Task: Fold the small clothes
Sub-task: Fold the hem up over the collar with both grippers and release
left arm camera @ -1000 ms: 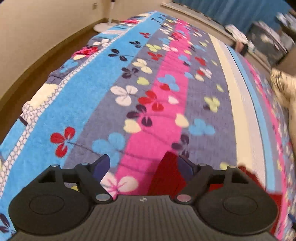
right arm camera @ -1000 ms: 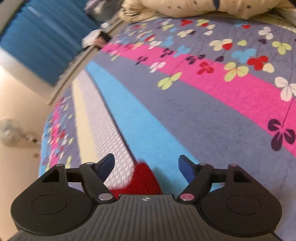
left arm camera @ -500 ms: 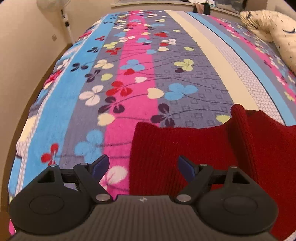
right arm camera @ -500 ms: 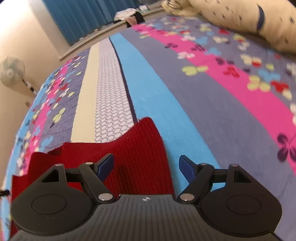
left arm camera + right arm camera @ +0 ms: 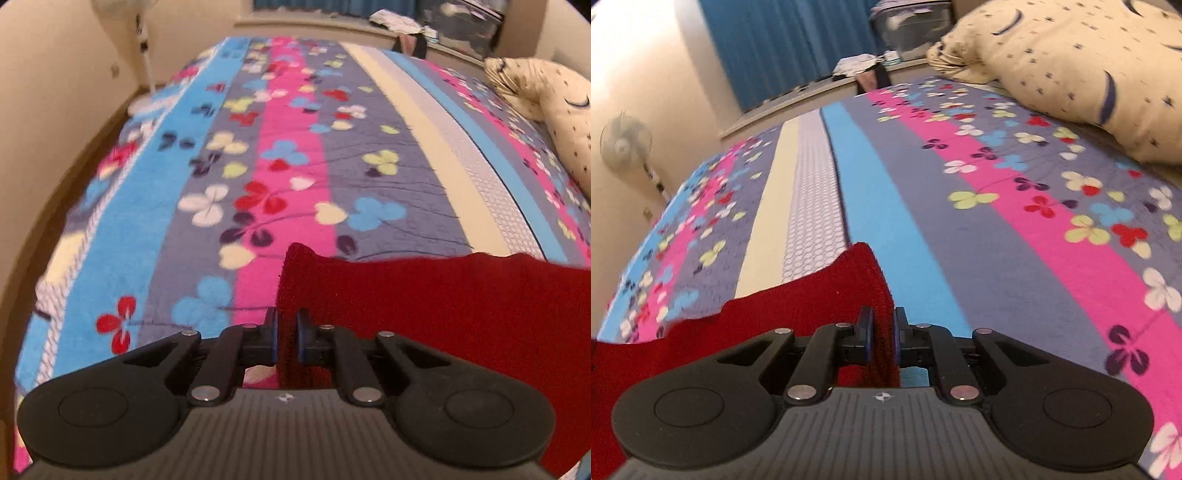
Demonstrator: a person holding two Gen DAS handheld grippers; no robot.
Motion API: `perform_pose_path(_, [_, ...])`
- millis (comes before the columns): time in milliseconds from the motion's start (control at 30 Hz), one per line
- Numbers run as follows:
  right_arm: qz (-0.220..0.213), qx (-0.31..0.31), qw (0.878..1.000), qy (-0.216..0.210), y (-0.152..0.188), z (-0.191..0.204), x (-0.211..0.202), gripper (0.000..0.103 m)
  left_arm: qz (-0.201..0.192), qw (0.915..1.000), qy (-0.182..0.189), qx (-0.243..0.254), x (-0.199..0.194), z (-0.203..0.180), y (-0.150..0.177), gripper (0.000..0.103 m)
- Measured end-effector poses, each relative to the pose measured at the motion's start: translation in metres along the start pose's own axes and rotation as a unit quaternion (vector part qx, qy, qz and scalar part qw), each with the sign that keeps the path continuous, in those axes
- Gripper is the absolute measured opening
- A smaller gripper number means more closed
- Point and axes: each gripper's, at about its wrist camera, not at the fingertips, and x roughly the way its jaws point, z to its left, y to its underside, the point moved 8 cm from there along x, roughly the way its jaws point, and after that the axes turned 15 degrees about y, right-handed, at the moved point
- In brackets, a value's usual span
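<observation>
While the bed (image 5: 155,206) fills each frame, L tongs (image 5: 286,338) & R tongs (image 5: 883,338) pinch the red knit cloth (image 5: 443,295) at bottom centre, L still closing.

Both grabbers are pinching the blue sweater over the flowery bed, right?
Not quite: the sweater is red, not blue. The left wrist view shows the left gripper shut on one corner, and the right wrist view shows the right gripper shut on another, over the flowery bed.
</observation>
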Motion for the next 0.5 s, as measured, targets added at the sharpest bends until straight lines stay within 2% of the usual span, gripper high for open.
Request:
perform_pose_path(67, [0.013,0.012,1.000,0.005,0.005,-0.006,0.011,0.010,0.022,0.9997,-0.009,-0.006,0.021,0.008,0.007,0.010])
perform_pose_path(200, [0.054,0.007,0.997,0.047,0.030,-0.003,0.054,0.011,0.051,0.9976,-0.042,0.022,0.057,0.000,0.025,0.014])
perform_pose_path(267, [0.072,0.007,0.996,0.058,0.039,0.000,0.067,0.013,0.050,0.9969,-0.053,0.029,0.056,-0.001,0.029,0.026])
perform_pose_path(300, [0.074,0.010,0.995,0.058,0.041,0.002,0.068,0.016,0.050,0.9965,-0.058,0.035,0.051,-0.001,0.030,0.046])
perform_pose_path(333, [0.075,0.012,0.996,0.053,0.041,0.003,0.065,0.023,0.049,0.9959,-0.068,0.033,0.045,0.002,0.033,0.072])
perform_pose_path(367, [0.072,0.013,0.996,0.050,0.039,0.003,0.061,0.033,0.042,0.9958,-0.077,0.026,0.035,0.005,0.035,0.081])
perform_pose_path(400, [0.070,0.014,0.996,0.051,0.037,0.000,0.053,0.055,0.025,0.9970,-0.069,0.022,0.020,0.005,0.039,0.089])
perform_pose_path(433, [0.066,0.014,0.997,0.049,0.036,-0.002,0.045,0.066,0.016,0.9979,-0.060,0.019,0.009,0.003,0.043,0.089])
perform_pose_path(500, [0.049,0.016,0.998,0.031,0.037,-0.008,0.018,0.069,0.020,0.9993,-0.032,-0.001,-0.014,-0.001,0.063,0.089])
